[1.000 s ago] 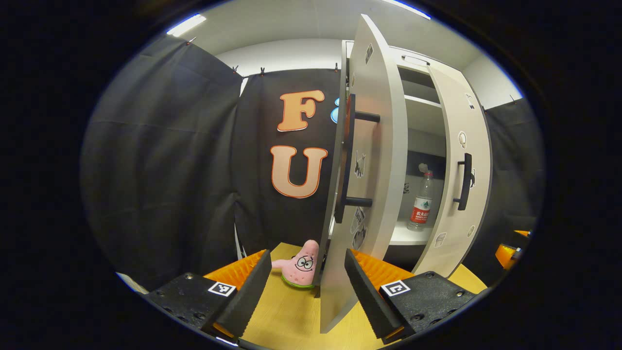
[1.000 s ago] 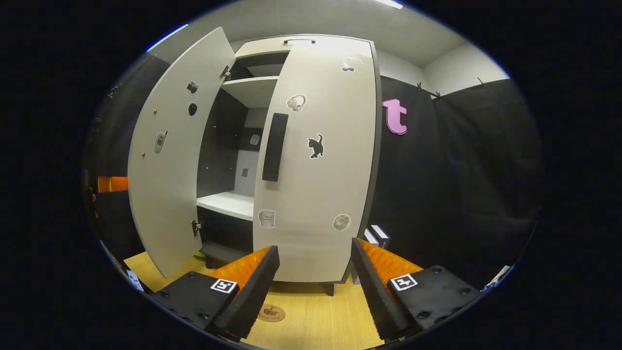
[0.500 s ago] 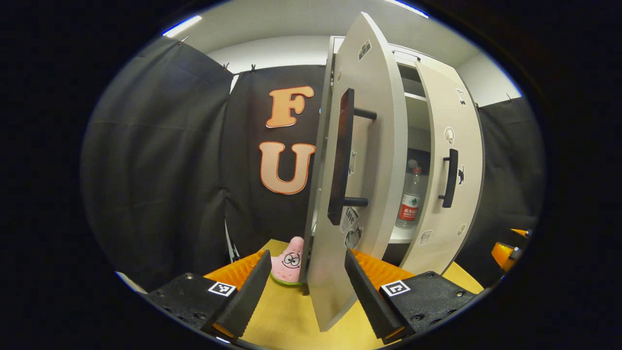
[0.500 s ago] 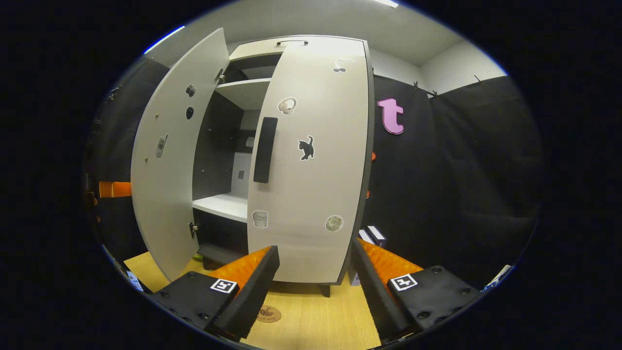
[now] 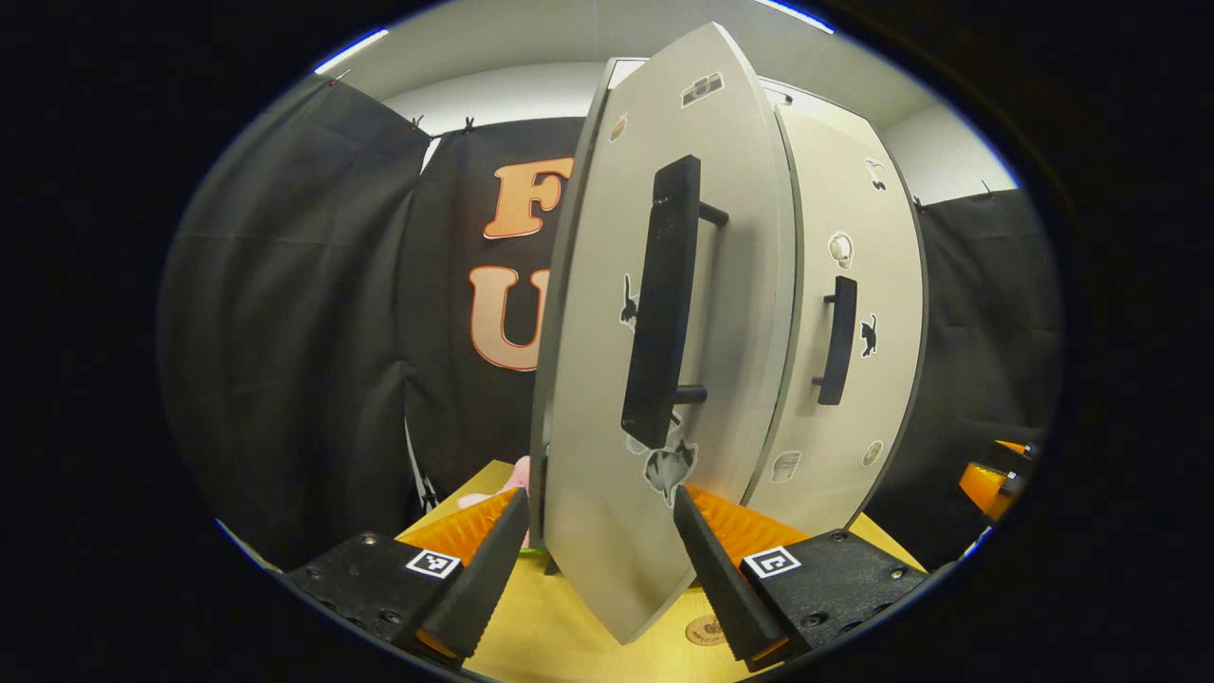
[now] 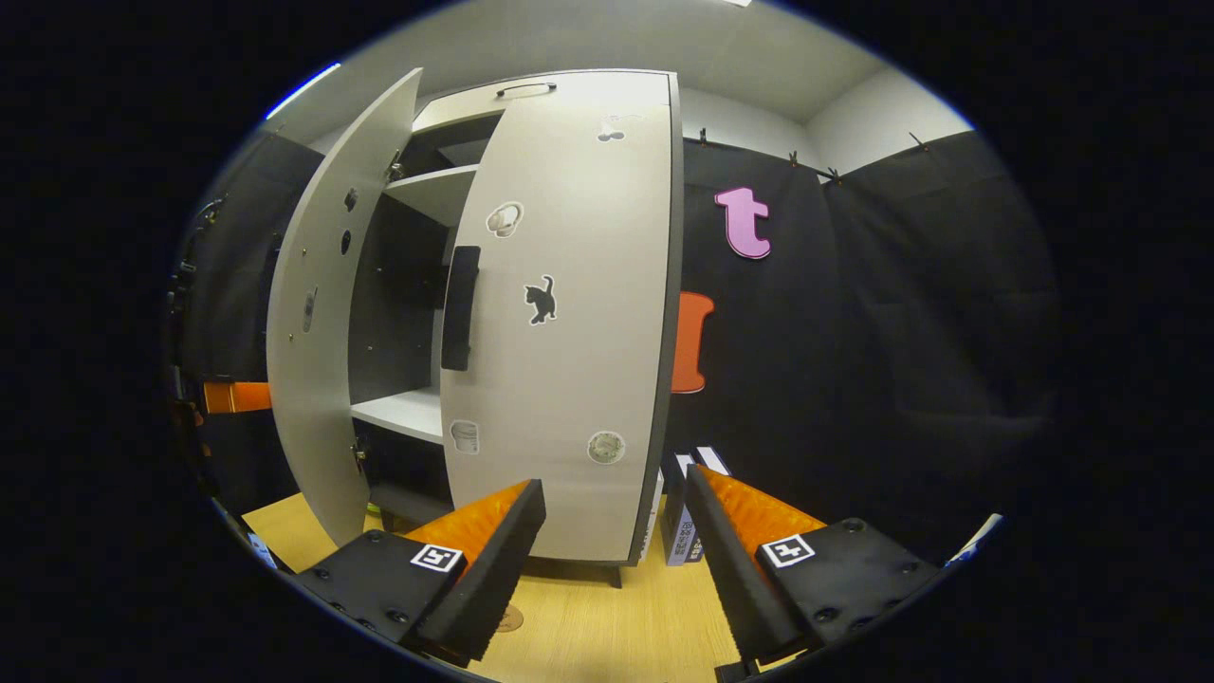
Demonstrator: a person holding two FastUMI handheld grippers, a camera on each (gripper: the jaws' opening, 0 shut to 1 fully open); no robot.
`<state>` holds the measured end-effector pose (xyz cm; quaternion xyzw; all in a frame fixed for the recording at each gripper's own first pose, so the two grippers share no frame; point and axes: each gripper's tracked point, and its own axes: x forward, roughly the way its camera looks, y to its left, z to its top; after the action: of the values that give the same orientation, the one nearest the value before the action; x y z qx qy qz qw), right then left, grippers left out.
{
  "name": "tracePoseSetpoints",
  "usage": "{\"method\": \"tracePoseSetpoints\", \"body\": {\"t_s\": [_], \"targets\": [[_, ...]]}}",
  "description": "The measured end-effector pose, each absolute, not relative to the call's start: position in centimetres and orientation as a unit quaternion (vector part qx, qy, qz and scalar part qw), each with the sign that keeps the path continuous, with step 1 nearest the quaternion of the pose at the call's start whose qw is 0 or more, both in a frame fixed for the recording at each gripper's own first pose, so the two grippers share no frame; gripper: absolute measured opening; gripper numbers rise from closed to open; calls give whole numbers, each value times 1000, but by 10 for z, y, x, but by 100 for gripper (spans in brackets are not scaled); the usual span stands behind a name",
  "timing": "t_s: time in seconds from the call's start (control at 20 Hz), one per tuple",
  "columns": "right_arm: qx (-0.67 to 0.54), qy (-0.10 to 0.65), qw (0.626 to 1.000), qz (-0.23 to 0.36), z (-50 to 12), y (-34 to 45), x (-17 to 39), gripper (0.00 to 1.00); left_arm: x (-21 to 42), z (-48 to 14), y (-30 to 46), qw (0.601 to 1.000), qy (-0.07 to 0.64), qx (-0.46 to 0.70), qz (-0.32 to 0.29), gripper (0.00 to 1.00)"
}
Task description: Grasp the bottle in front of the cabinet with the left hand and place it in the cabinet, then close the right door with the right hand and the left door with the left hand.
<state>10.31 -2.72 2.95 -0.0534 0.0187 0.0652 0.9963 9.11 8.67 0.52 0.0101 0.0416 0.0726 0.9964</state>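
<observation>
My left claw (image 5: 599, 555) stood wide, its two fingers straddling the lower edge of the left door (image 5: 607, 474) without my being able to tell whether either finger touched it. That door hung partly ajar, its long dark handle (image 5: 659, 304) facing me. Behind it the right door (image 5: 849, 379) lay flush against the cabinet (image 6: 531, 90), shut. In the right gripper view the left door (image 6: 308, 379) swung out from the cabinet's left side, leaving a gap through which a pale shelf (image 6: 403, 413) showed. The bottle was hidden from me; I could not tell where it stood.

My right claw (image 6: 612, 550) was also wide and held nothing, hanging over the wooden counter (image 6: 654, 626) just before the cabinet's front. A small box (image 6: 685, 531) stood on the counter beside the cabinet's right foot.
</observation>
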Motion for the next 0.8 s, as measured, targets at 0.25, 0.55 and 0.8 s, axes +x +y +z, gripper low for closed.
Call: {"method": "tracePoseSetpoints", "body": {"t_s": [0.25,0.55,0.8], "targets": [[-53,19,996,68,29,-60,118,94,124,-12,41,997,50,-5,53,94],[-48,23,997,57,24,-102,131,98,163,-36,7,996,65,-3,60,92],[-35,33,998,45,15,-131,139,98,175,-44,-2,995,70,-28,60,94]]}}
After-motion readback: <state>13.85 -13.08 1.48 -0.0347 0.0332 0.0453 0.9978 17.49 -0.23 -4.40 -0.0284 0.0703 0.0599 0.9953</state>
